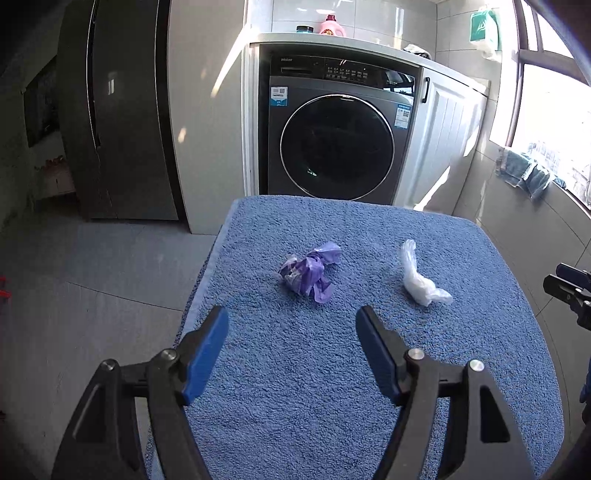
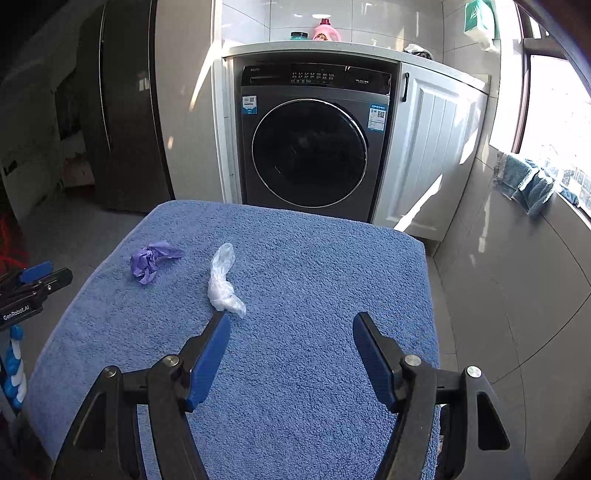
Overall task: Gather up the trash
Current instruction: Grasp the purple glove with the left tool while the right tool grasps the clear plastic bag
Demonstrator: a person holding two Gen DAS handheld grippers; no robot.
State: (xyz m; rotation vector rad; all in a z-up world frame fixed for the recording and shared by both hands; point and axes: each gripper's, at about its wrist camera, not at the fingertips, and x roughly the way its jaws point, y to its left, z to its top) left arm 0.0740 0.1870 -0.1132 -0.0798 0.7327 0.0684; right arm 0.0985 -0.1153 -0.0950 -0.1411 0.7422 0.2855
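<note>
Holding the left gripper (image 1: pixel 291 325) and right gripper (image 2: pixel 291 325) spread and empty over the blue towel (image 1: pixel 332 369), we should straddle each wad squarely: purple wad (image 1: pixel 309 272) mid-towel, white wad (image 1: pixel 421 277) beside it toward the window

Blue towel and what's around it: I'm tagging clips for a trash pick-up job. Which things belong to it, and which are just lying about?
Belongs to the job:
- crumpled purple bag
- crumpled clear bag
- left gripper, open
- right gripper, open

Just lying about:
- blue towel under the trash
- washing machine
- pink detergent bottle
- blue cloth on the sill
</note>
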